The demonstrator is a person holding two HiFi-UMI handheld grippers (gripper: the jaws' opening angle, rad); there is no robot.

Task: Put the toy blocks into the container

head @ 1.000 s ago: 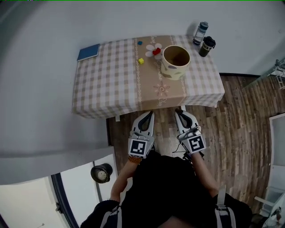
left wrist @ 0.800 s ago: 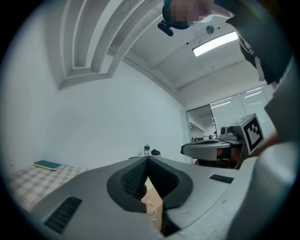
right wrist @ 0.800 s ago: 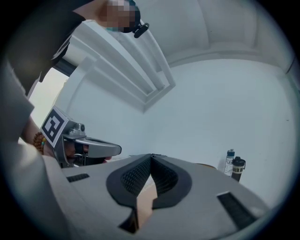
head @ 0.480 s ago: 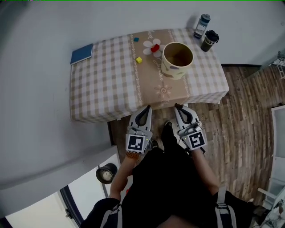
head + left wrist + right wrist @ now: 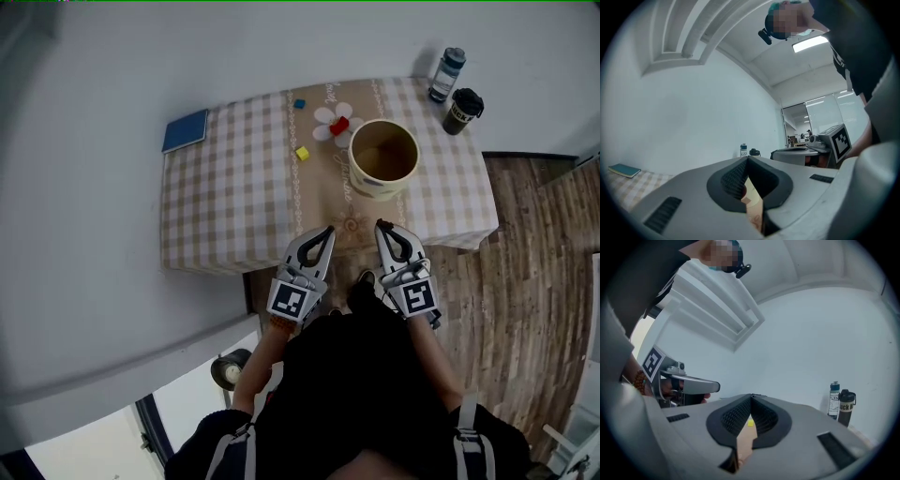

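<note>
A cream round container (image 5: 383, 158) stands on the checked table (image 5: 225, 202). A yellow block (image 5: 302, 153), a red block (image 5: 339, 126) and a small blue block (image 5: 299, 104) lie to its left on the beige runner. The yellow block (image 5: 750, 423) also shows through the right gripper's jaws. My left gripper (image 5: 326, 231) and right gripper (image 5: 380, 226) hover side by side at the table's near edge, both shut with nothing in them. In the gripper views, the left gripper (image 5: 746, 160) and the right gripper (image 5: 751, 397) have their tips pressed together.
A blue book (image 5: 185, 130) lies at the table's far left corner. A clear bottle (image 5: 447, 73) and a dark tumbler (image 5: 462, 111) stand at the far right corner. Wooden floor (image 5: 525, 272) lies to the right, a pale wall to the left.
The view has shifted: the table now sits lower and closer, and both shut grippers have come forward to its near edge. The blocks and container have not moved.
</note>
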